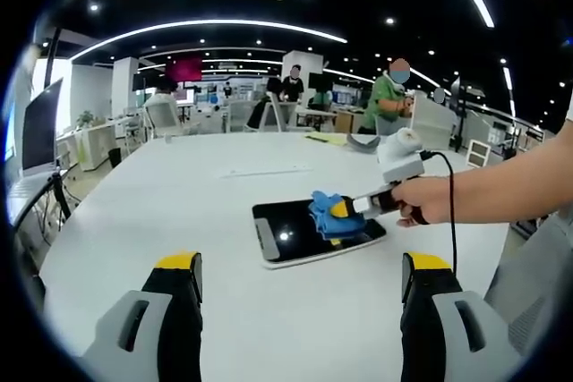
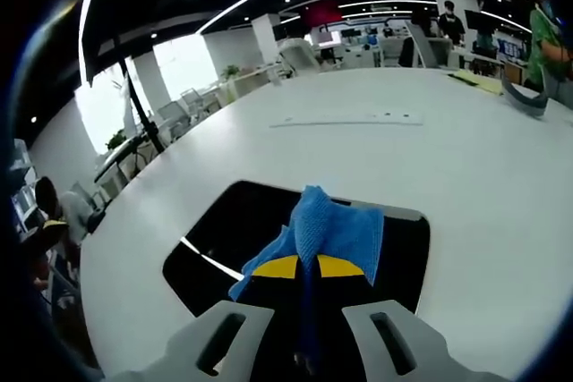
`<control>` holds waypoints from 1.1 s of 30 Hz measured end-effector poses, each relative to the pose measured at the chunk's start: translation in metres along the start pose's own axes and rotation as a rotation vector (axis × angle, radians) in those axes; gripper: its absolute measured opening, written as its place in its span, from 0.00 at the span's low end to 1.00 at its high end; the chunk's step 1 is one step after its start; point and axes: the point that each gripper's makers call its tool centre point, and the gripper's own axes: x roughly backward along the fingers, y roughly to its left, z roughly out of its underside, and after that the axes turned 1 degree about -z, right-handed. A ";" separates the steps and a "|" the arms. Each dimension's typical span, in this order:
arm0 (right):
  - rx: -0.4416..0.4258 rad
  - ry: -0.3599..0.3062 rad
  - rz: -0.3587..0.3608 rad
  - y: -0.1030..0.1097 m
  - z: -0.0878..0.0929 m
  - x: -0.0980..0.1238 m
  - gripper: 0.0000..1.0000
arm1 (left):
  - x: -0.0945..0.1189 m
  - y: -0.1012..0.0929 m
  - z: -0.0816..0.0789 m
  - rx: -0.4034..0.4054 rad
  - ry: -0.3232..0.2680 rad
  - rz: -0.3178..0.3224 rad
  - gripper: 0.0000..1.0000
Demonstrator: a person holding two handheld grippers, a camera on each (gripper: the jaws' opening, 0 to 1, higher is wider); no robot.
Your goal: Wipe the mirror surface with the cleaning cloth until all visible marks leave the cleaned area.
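Mirror wiping, blue cloth pinched in the right tongs.

Nearest in the left gripper view, the left tongs [image 1: 302, 285] stand wide and hold nothing above the round white worktop [image 1: 161, 212]. Beyond them the dark rectangular mirror [image 1: 286, 232] lies flat on it, where the right tongs [image 2: 307, 267], closed on the crumpled blue cleaning cloth [image 2: 327, 232], press it to the glass. People stand far behind.
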 end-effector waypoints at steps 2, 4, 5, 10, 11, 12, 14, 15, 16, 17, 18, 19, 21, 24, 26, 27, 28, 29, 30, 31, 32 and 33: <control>0.001 -0.002 -0.002 0.002 0.000 0.001 0.01 | -0.001 -0.001 0.000 -0.003 0.001 0.002 0.93; -0.001 -0.002 -0.004 0.003 0.000 0.002 0.01 | -0.001 -0.002 -0.001 -0.003 0.000 0.005 0.93; -0.002 -0.002 -0.003 0.003 0.000 0.002 0.01 | -0.001 -0.002 -0.002 -0.004 -0.001 0.005 0.93; -0.004 0.002 0.003 0.005 -0.001 0.002 0.01 | -0.001 -0.001 -0.004 -0.006 -0.002 0.005 0.93; -0.004 0.003 0.003 0.006 -0.001 0.002 0.01 | -0.001 -0.001 -0.003 -0.007 -0.001 0.005 0.93; -0.003 0.004 0.004 0.006 -0.001 0.003 0.01 | -0.001 -0.001 -0.003 -0.009 -0.002 0.004 0.93; -0.001 0.006 0.003 0.008 -0.001 0.002 0.01 | 0.000 -0.001 -0.003 -0.005 -0.002 0.004 0.93; -0.002 0.007 0.001 0.010 -0.002 0.002 0.01 | 0.000 0.000 -0.003 -0.004 -0.003 0.002 0.93; -0.001 0.010 -0.001 0.009 -0.002 -0.001 0.01 | 0.001 0.000 -0.002 -0.004 -0.002 0.002 0.93; 0.000 0.011 -0.003 0.010 -0.002 -0.002 0.01 | 0.001 0.000 -0.001 -0.003 -0.001 0.001 0.93; 0.000 0.013 -0.005 0.011 -0.003 -0.003 0.01 | 0.002 0.001 -0.001 -0.002 -0.001 0.000 0.93; 0.001 0.015 -0.009 0.013 -0.003 -0.004 0.01 | 0.002 0.002 -0.001 -0.002 -0.001 -0.003 0.93; 0.004 0.019 -0.017 0.018 -0.004 -0.008 0.01 | 0.003 0.003 0.000 0.001 -0.001 -0.005 0.93; 0.011 0.023 -0.024 0.025 -0.004 -0.011 0.01 | 0.004 0.006 0.000 0.003 -0.003 -0.011 0.93; 0.013 0.025 -0.027 0.031 -0.004 -0.013 0.01 | 0.005 0.007 0.000 0.004 -0.004 -0.015 0.93; 0.014 0.026 -0.028 0.032 -0.004 -0.013 0.01 | 0.006 0.007 0.000 0.005 -0.004 -0.016 0.93; 0.015 0.027 -0.029 0.032 -0.004 -0.014 0.01 | 0.006 0.008 0.001 0.007 -0.003 -0.016 0.93; 0.015 0.027 -0.030 0.032 -0.004 -0.014 0.01 | 0.006 0.008 0.001 0.009 -0.004 -0.017 0.93; 0.015 0.028 -0.029 0.031 -0.004 -0.015 0.01 | 0.006 0.008 0.001 0.009 -0.006 -0.017 0.93; 0.016 0.028 -0.028 0.032 -0.005 -0.016 0.01 | 0.006 0.008 0.001 0.010 -0.007 -0.017 0.93; 0.016 0.029 -0.027 0.033 -0.005 -0.017 0.01 | 0.006 0.008 0.001 0.010 -0.008 -0.017 0.93; 0.016 0.031 -0.026 0.034 -0.005 -0.018 0.01 | 0.006 0.009 0.001 0.009 -0.008 -0.017 0.93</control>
